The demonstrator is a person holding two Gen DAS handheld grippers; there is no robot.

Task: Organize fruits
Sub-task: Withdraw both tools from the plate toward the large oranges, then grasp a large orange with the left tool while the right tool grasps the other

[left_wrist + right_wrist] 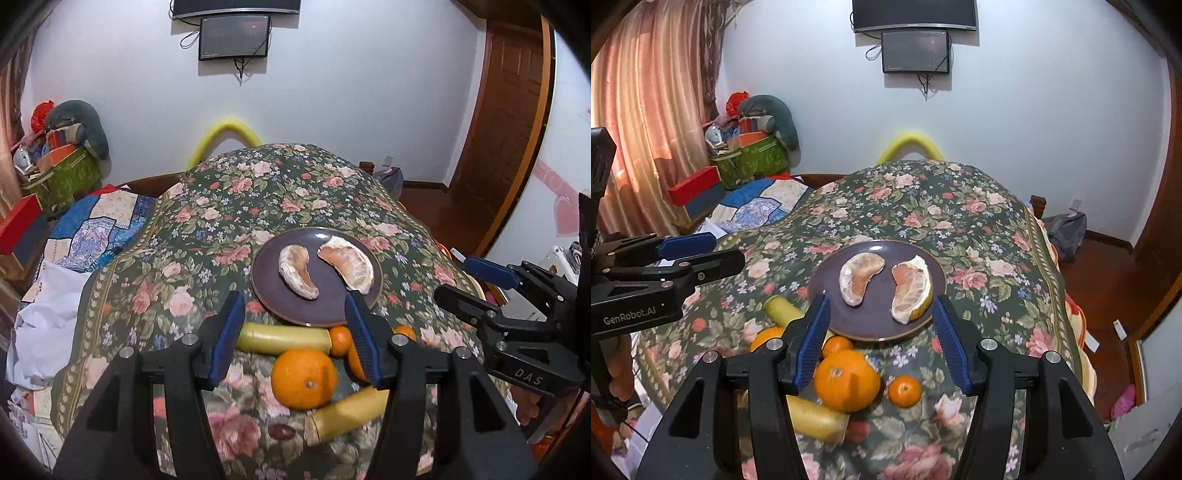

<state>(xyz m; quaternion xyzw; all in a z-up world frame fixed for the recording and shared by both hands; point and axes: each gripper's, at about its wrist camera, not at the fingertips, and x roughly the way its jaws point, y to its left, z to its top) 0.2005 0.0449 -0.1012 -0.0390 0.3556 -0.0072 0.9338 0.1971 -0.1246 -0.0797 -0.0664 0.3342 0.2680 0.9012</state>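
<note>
Your left gripper (pixel 295 325) hangs above the near end of the flowered bedspread (pixel 221 221), pointing forward and tilted down, its blue-padded fingers (pixel 229 332) spread wide with nothing between them. Your right gripper (pixel 881 326) sits level with it to the right, in the same pose, jaws likewise wide apart and empty.

Nearest you, under both grippers, the loose fruit lies in a cluster on the bedspread: a yellow banana piece (pixel 347 415) at the near edge, a large orange (pixel 304 378) touching it, and just beyond that a second banana piece (pixel 282 336) lying crosswise. A small mandarin (pixel 340 339) sits at its right end; another small mandarin (pixel 904 390) lies apart to the right of the large orange.

Just past the cluster is a dark purple plate (pixel 288 299). On it rest two peeled pomelo segments, the left segment (pixel 297 271) and the right segment (pixel 349 266), curved towards each other but not touching.
</note>
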